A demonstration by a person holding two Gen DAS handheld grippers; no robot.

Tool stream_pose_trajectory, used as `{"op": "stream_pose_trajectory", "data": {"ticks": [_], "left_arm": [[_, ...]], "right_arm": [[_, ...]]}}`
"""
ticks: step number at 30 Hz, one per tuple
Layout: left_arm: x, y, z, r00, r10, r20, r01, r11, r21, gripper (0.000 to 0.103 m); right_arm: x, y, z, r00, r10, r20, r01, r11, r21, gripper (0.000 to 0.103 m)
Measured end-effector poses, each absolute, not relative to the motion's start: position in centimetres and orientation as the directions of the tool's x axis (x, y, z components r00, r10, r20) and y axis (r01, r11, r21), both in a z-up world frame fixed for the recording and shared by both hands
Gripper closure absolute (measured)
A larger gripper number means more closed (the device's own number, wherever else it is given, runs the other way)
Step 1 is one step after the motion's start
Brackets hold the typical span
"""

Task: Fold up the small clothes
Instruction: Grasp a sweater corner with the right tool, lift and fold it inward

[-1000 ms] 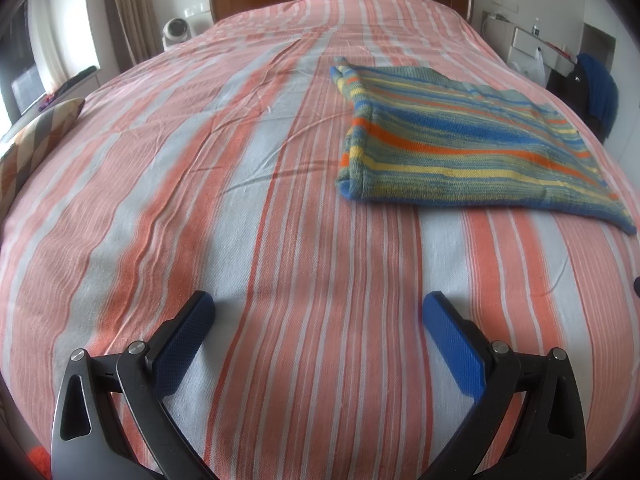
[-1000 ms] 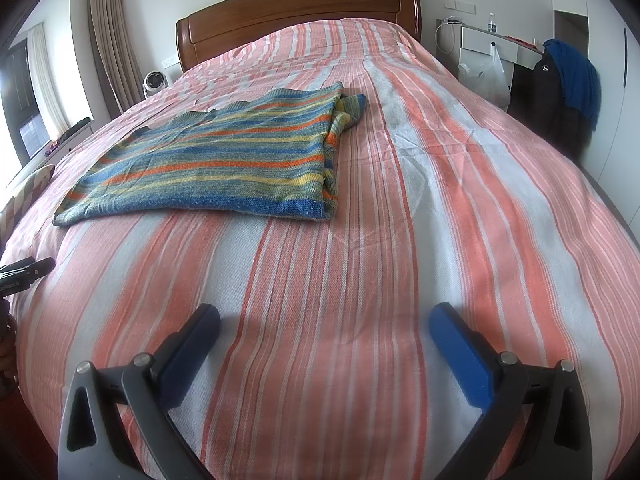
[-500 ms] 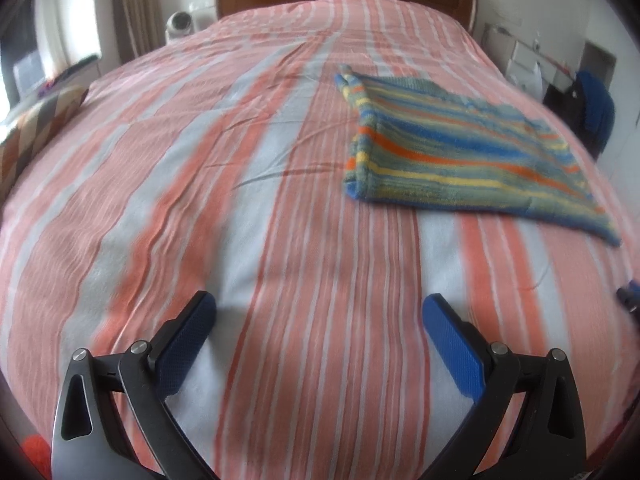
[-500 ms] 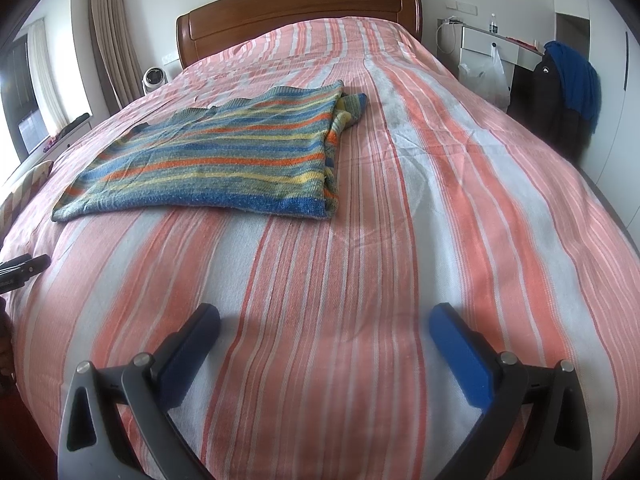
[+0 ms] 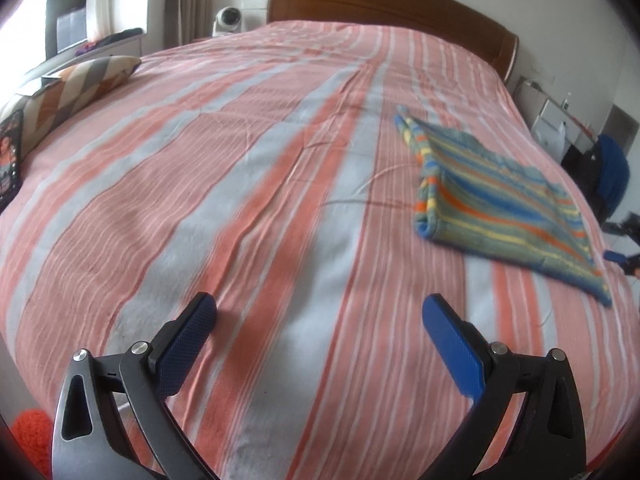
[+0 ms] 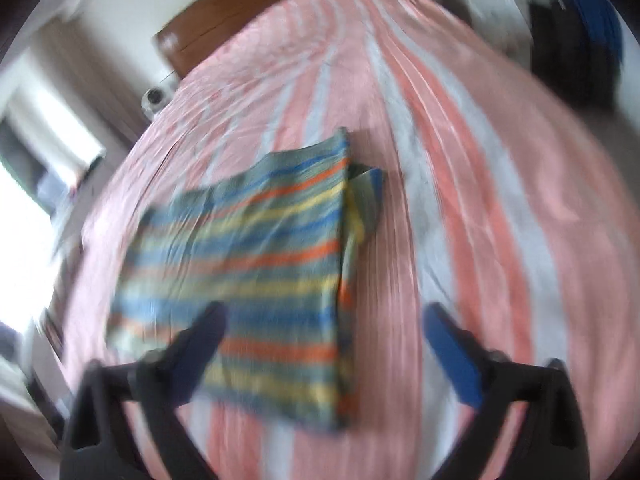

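Observation:
A folded knit garment with blue, yellow, orange and green stripes lies flat on the striped bedspread, far right in the left wrist view. My left gripper hovers open over bare bedspread, well to the left of the garment, with nothing between its fingers. In the blurred right wrist view the garment fills the middle. My right gripper hangs above its near right edge, its jaws closing with the pads off the cloth. A corner of cloth sticks out from under the fold on the right.
A wooden headboard closes the far end of the bed. A patterned cushion lies at the left edge. A small white device stands by the headboard. Dark and blue clothing hangs beyond the right side.
The right gripper has swung fast toward the garment, which now lies under its fingers, and the view has rolled and blurred. The left gripper drifted left, so the garment sits farther right in its view.

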State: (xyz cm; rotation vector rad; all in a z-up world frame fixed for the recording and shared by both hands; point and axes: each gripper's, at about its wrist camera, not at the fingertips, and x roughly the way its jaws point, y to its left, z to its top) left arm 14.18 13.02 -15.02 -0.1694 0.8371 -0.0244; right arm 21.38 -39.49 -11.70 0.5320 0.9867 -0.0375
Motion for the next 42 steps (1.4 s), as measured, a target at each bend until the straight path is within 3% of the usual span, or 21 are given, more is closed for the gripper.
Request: {"op": "stream_pose_trajectory", "data": {"ticks": [3,5,7,11,18,24,26,28,29,30,31,33,35,37,40,41,42], "left_arm": [[14.3,13.3,-15.3,0.665,-0.084,-0.743,-0.048,0.987,-0.154,0.0],[14.3,13.3,-15.4,0.661,-0.082,-0.746,-0.046,0.988,-0.149,0.0],[14.5,13.2,-15.5,0.658,-0.077,-0.749,-0.043,0.989,-0.139,0.0],[14.7,13.5,-15.6,0.661,-0.09,-0.745,-0.044,0.986,-0.158,0.0],[15.3,15.0,-15.3,0.67,-0.123,-0.733,-0.061,0.974,-0.219,0.0],[15.3,16.4,-15.3,0.675,-0.12,-0.728,-0.086,0.967,-0.24,0.001],[15.2,16.4,-15.3,0.674,-0.122,-0.729,-0.083,0.967,-0.239,0.001],[15.2,16.4,-15.3,0.672,-0.122,-0.731,-0.081,0.968,-0.236,0.001],[15.2,16.4,-15.3,0.67,-0.122,-0.732,-0.081,0.968,-0.236,0.001],[15.2,16.4,-15.3,0.669,-0.123,-0.733,-0.085,0.967,-0.239,0.001],[15.4,16.5,-15.4,0.667,-0.124,-0.735,-0.089,0.966,-0.245,0.001],[15.5,16.6,-15.3,0.668,-0.131,-0.733,-0.095,0.961,-0.259,0.001],[15.6,16.8,-15.3,0.669,-0.139,-0.73,-0.099,0.957,-0.273,0.001],[15.6,17.0,-15.3,0.67,-0.148,-0.727,-0.1,0.953,-0.286,0.001],[15.5,16.9,-15.3,0.67,-0.148,-0.727,-0.099,0.953,-0.285,0.001],[15.5,16.9,-15.2,0.67,-0.145,-0.728,-0.099,0.955,-0.281,0.001],[15.4,16.8,-15.2,0.671,-0.141,-0.728,-0.098,0.956,-0.275,0.001]], "right_arm": [[23.9,-40.5,-14.8,0.531,0.258,-0.807,0.346,0.803,0.485,0.031],[25.0,-39.6,-16.0,0.532,0.313,-0.786,0.321,0.785,0.53,0.044],[25.8,-38.3,-16.6,0.498,0.3,-0.814,0.31,0.815,0.49,0.095],[26.7,-35.5,-13.8,0.491,0.256,-0.833,0.319,0.837,0.445,0.095],[32.0,-20.4,-5.2,0.492,0.361,-0.792,0.076,0.889,0.452,0.095],[35.9,-4.6,-7.7,0.403,0.369,-0.838,-0.11,0.928,0.356,0.094],[35.8,-1.8,-9.6,0.347,0.409,-0.844,-0.15,0.913,0.38,0.084],[35.8,-1.0,-10.5,0.289,0.533,-0.795,-0.156,0.846,0.51,0.063],[35.5,-1.1,-10.0,0.29,0.563,-0.774,-0.17,0.826,0.537,0.06],[35.0,-1.0,-9.1,0.289,0.583,-0.759,-0.196,0.812,0.549,0.047],[34.2,-1.0,-7.4,0.29,0.615,-0.734,-0.242,0.788,0.565,0.027],[32.8,-1.9,-4.3,0.311,0.668,-0.676,-0.311,0.744,0.591,0.017],[31.3,-3.5,-1.1,0.384,0.659,-0.647,-0.362,0.752,0.551,0.016],[30.8,-5.8,0.2,0.487,0.562,-0.668,-0.332,0.827,0.454,0.016],[30.6,-10.1,-2.7,0.571,0.351,-0.742,-0.137,0.932,0.335,0.017],[30.9,-10.6,-4.1,0.552,0.315,-0.772,-0.097,0.944,0.316,0.021],[31.0,-10.8,-5.9,0.529,0.306,-0.792,-0.084,0.947,0.31,0.037]]}}
